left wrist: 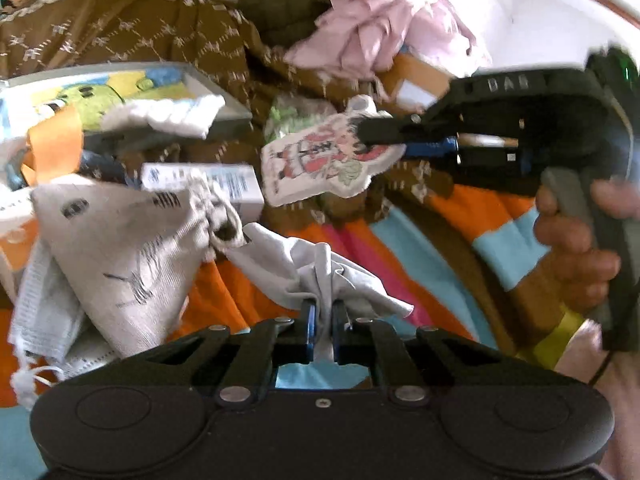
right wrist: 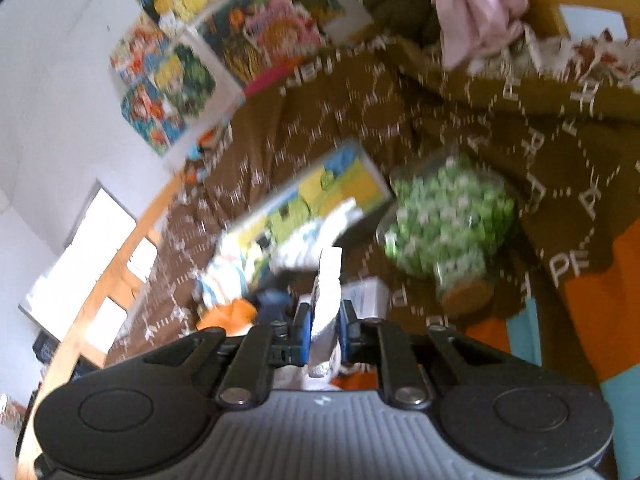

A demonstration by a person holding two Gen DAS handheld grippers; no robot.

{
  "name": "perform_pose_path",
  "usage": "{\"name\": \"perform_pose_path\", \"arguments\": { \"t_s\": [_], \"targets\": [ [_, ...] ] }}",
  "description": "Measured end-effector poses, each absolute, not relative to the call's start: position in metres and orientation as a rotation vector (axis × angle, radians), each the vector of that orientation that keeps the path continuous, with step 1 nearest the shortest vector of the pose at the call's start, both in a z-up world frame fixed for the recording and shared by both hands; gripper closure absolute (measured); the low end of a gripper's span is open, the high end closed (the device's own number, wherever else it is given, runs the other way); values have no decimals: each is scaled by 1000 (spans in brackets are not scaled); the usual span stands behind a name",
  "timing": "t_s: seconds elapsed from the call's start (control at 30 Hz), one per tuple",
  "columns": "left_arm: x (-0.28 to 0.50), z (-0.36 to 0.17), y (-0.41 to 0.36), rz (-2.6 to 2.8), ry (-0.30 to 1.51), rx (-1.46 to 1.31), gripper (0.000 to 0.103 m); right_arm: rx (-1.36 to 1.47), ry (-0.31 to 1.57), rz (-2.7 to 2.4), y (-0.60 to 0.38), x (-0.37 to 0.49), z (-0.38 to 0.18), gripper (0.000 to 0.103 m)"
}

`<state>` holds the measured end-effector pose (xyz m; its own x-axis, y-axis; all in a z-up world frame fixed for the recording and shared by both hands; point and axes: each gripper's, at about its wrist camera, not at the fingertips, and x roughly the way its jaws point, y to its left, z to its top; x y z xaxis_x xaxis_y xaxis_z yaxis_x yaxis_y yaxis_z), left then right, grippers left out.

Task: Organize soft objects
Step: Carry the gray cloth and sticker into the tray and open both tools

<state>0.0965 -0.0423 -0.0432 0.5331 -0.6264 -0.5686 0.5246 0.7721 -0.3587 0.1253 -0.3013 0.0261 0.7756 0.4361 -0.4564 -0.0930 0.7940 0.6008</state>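
Lifting two soft items: left gripper, jaws pinching a grey cloth at lower centre; right gripper clamps a printed plush mid-frame. Next, I judge, carrying both somewhere tidy.

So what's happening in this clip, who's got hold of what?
A person is sorting soft items on a cluttered bed. The left gripper is shut on a light grey cloth, lifted off the striped blanket. The right gripper is shut on a flat cartoon-printed plush, held above the mess.
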Motion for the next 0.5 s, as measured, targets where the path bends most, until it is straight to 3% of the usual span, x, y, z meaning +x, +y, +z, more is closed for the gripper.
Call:
{"name": "perform_pose_path", "arguments": {
  "t_s": [0.5],
  "targets": [
    [135,27,10,-470,473,-268,95,631,446,352,-278,150,43,88]
  ]
}}
